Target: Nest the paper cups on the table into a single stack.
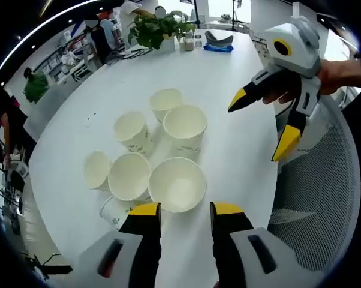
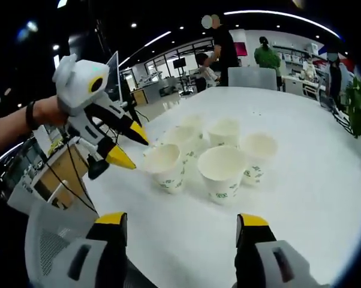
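Observation:
Several white paper cups with green prints stand upright in a loose cluster on the white table. The nearest cup sits just beyond my left gripper, which is open and holds nothing. Other cups stand farther back. My right gripper hovers open to the right of the cluster, held by a hand. In the right gripper view, my right gripper is open above bare table, with the cups ahead. The left gripper points at the cluster from the left, jaws apart.
A potted plant and a blue object stand at the table's far end. A mesh office chair is beside the table edge. People stand in the background, and another chair is at the far side.

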Demonstrator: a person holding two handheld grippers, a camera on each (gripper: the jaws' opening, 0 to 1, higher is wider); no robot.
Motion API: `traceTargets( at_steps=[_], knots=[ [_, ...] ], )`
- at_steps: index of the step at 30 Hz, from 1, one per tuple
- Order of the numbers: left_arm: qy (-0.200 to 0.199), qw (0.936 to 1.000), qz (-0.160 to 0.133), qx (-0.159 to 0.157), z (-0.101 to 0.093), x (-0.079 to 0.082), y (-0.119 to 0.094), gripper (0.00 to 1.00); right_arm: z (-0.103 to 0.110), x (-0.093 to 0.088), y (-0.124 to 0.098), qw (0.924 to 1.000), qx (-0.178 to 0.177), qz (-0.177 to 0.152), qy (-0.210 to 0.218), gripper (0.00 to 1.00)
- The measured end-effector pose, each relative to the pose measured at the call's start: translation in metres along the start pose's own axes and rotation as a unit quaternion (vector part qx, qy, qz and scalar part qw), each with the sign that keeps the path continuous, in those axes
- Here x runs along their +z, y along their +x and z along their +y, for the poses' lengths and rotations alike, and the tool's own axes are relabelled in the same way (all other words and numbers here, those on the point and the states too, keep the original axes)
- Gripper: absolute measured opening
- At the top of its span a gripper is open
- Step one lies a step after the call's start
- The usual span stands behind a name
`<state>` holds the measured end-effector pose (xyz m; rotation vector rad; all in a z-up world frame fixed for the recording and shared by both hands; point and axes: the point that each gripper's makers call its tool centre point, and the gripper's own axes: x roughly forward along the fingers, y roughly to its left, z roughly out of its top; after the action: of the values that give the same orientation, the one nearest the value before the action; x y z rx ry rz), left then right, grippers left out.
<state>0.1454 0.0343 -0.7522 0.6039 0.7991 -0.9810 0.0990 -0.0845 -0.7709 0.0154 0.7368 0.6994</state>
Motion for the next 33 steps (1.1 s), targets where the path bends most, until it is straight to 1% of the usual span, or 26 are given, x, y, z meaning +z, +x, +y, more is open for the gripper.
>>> traceTargets(
  at_steps=[2,3,4,6,8,10,11,12,15,17,18,20,21,23,26,28,29,31,33],
  knots=[
    [-0.016,0.9998,-0.012,0.011,0.004,-0.002,-0.003,0.38,0.001,0.003,0.0,1.0,0.0,0.0,-0.002,0.74],
    [-0.031,0.999,-0.025,0.018,0.009,-0.003,-0.005,0.4,0.002,0.005,0.0,1.0,-0.002,0.0,-0.003,0.74],
    [-0.044,0.9982,-0.032,0.023,0.011,-0.004,-0.007,0.41,-0.002,0.005,0.001,1.0,-0.003,0.0,-0.003,0.74],
    [-0.075,0.9955,-0.051,0.028,0.019,-0.008,-0.011,0.43,-0.004,0.006,0.003,1.0,-0.003,-0.001,0.0,0.73],
    [-0.092,0.9929,-0.066,0.037,0.018,-0.008,-0.015,0.47,-0.005,0.007,0.003,1.0,-0.002,-0.001,0.006,0.72],
    [-0.121,0.9875,-0.087,0.052,0.025,-0.014,-0.02,0.49,-0.008,0.007,0.005,0.9999,-0.003,-0.002,0.014,0.72],
    [-0.13,0.9854,-0.095,0.055,0.025,-0.013,-0.022,0.5,-0.009,0.007,0.005,0.9999,-0.003,-0.002,0.016,0.72],
    [-0.143,0.9817,-0.11,0.062,0.027,-0.012,-0.025,0.51,-0.008,0.009,0.003,0.9998,-0.004,-0.003,0.019,0.72],
    [-0.167,0.9746,-0.129,0.074,0.031,-0.017,-0.031,0.55,-0.009,0.013,0.003,0.9997,-0.004,-0.006,0.024,0.72],
    [-0.167,0.9741,-0.129,0.081,0.032,-0.024,-0.034,0.59,-0.01,0.013,0.003,0.9996,-0.004,-0.007,0.026,0.72],
    [-0.169,0.9729,-0.13,0.091,0.034,-0.029,-0.036,0.6,-0.01,0.013,0.002,0.9997,-0.004,-0.008,0.024,0.73],
    [-0.185,0.9691,-0.138,0.088,0.031,-0.034,-0.037,0.63,-0.011,0.013,0.001,0.9997,-0.005,-0.007,0.022,0.73],
    [-0.192,0.9668,-0.14,0.093,0.03,-0.038,-0.038,0.64,-0.011,0.013,0.001,0.9998,-0.005,-0.005,0.02,0.73],
    [-0.197,0.9656,-0.14,0.097,0.028,-0.042,-0.041,0.64,-0.01,0.011,0.004,0.9998,-0.005,-0.003,0.019,0.73],
    [-0.215,0.9608,-0.146,0.097,0.025,-0.048,-0.039,0.66,-0.008,0.017,-0.002,0.9995,-0.005,-0.004,0.029,0.73],
    [-0.217,0.9601,-0.148,0.096,0.023,-0.052,-0.038,0.65,-0.009,0.017,-0.002,0.9993,-0.005,-0.006,0.036,0.73],
    [-0.22,0.9594,-0.148,0.097,0.022,-0.054,-0.038,0.65,-0.01,0.015,0.002,0.9991,-0.006,-0.007,0.041,0.73],
    [-0.223,0.9589,-0.145,0.098,0.022,-0.057,-0.037,0.65,-0.015,0.016,0.004,0.9991,-0.008,-0.007,0.042,0.72],
    [-0.231,0.957,-0.146,0.098,0.023,-0.058,-0.039,0.65,-0.012,0.018,0.003,0.999,-0.008,-0.006,0.043,0.72]
  ],
)
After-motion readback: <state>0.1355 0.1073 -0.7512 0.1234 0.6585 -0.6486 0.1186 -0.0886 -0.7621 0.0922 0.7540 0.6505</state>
